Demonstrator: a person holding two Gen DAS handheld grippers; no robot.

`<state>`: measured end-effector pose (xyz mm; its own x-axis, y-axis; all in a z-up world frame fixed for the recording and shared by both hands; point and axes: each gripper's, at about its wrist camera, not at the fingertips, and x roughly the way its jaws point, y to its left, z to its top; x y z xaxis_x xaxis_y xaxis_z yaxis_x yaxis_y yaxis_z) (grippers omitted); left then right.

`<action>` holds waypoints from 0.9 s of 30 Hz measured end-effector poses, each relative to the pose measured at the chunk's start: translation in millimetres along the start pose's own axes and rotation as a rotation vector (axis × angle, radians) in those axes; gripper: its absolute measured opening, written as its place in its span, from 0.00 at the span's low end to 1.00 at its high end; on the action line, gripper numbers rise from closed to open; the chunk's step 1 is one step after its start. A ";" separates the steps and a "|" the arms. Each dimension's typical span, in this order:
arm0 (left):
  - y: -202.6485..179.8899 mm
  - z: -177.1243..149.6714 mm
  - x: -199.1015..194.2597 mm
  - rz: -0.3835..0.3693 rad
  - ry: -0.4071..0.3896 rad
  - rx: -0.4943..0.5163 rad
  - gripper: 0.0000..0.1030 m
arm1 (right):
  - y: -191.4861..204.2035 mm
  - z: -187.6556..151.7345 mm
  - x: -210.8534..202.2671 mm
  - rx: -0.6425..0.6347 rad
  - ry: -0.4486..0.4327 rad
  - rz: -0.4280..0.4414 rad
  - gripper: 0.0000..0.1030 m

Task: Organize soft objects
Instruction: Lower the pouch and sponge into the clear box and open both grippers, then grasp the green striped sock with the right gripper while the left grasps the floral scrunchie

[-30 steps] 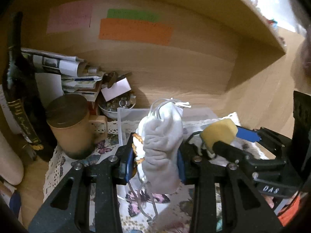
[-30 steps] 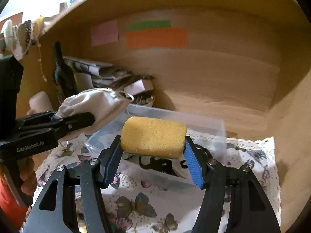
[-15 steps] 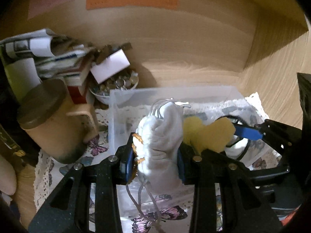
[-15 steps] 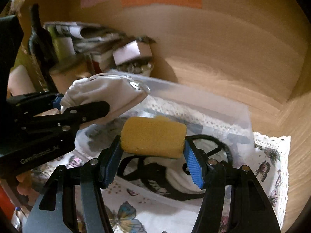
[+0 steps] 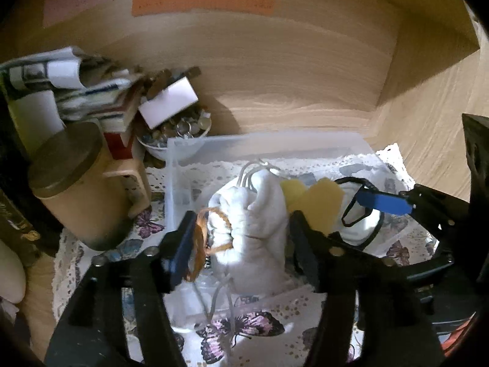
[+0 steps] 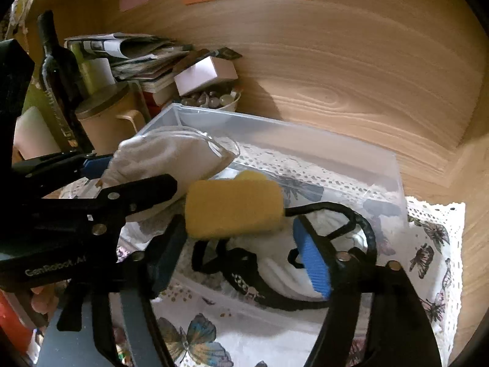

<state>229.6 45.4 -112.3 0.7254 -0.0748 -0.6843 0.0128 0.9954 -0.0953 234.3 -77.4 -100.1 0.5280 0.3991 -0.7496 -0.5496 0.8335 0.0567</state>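
Two soft things are at the point of release over one bin, so the step in hand looks like a drop, and a clean let-go matters more than speed.

Left wrist view: the left gripper (image 5: 241, 232) is spread a little. Its left pad stands off the pouch (image 5: 259, 229), with only the orange cord loop in the gap, while the right finger lies against the cloth. The pouch stands upright between the fingers, over the near wall of the bin (image 5: 275, 140). Just right of the tool's tip sits the sponge (image 5: 318, 195). The cords trail down under the tool, so I would open wider and draw straight back so that no loop snags a pad.

Right wrist view: the right gripper (image 6: 241, 244) is also spread. The sponge sits just ahead of its tips, close by the left finger and clear of the blue right pad. It looks loose, though blur hides any contact. Below it in the bin lies a strapped cloth (image 6: 305, 244). The left tool crosses close on the left, so pulling each tool out along its own line should avoid a knock.
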 end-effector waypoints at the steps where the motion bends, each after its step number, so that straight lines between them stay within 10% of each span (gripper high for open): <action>1: -0.5 0.1 -5.1 0.002 -0.010 -0.001 0.66 | 0.9 -0.8 -5.1 -0.006 -0.011 -0.007 0.70; 14: 0.9 -32.0 -96.2 0.030 -0.149 -0.024 0.97 | 9.0 -32.0 -99.9 -0.020 -0.206 -0.079 0.89; 27: 3.4 -119.2 -88.7 0.041 0.040 -0.019 0.98 | 37.3 -103.7 -99.9 0.002 -0.106 -0.012 0.92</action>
<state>83.4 48.2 -138.1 0.6970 -0.0369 -0.7161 -0.0299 0.9963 -0.0805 93.9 -125.8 -91.6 0.5998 0.4275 -0.6764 -0.5419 0.8390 0.0498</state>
